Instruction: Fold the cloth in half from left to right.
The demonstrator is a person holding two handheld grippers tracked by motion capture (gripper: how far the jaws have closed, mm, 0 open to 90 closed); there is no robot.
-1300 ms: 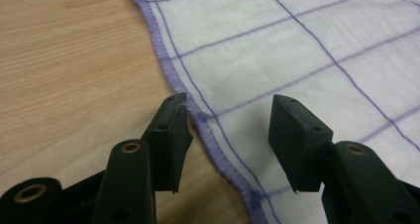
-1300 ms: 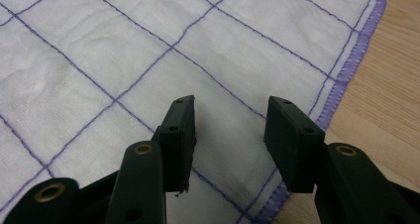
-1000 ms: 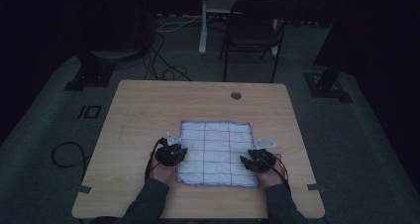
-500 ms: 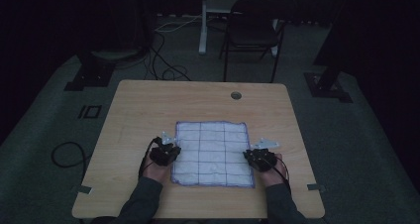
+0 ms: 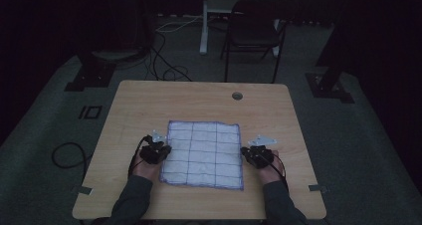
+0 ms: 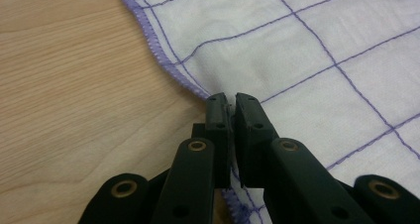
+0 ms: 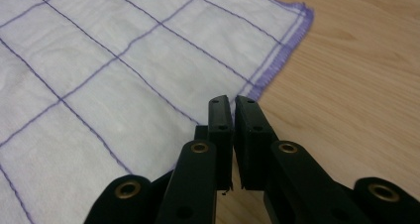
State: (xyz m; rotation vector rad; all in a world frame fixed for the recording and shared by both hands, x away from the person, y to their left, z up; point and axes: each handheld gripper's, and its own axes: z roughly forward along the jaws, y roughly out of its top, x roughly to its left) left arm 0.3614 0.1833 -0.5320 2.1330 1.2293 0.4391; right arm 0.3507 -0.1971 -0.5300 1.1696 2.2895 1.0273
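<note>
Both hands have slid back toward the near edge of the bench, and both pairs of jaws have just been closing. Left gripper (image 6: 230, 101) now pinches the purple-stitched left hem of the white square cloth with thin purple grid lines (image 5: 203, 154); a sliver of fabric sits between its pads. Right gripper (image 7: 232, 105) is closed at the cloth's right hem, apparently nipping it. Soft, faintly wrinkled weave lies flat on the pale wood-grain table (image 5: 149, 100), nearer its front edge. Bare wood stretches wide beyond, toward the far corners.
</note>
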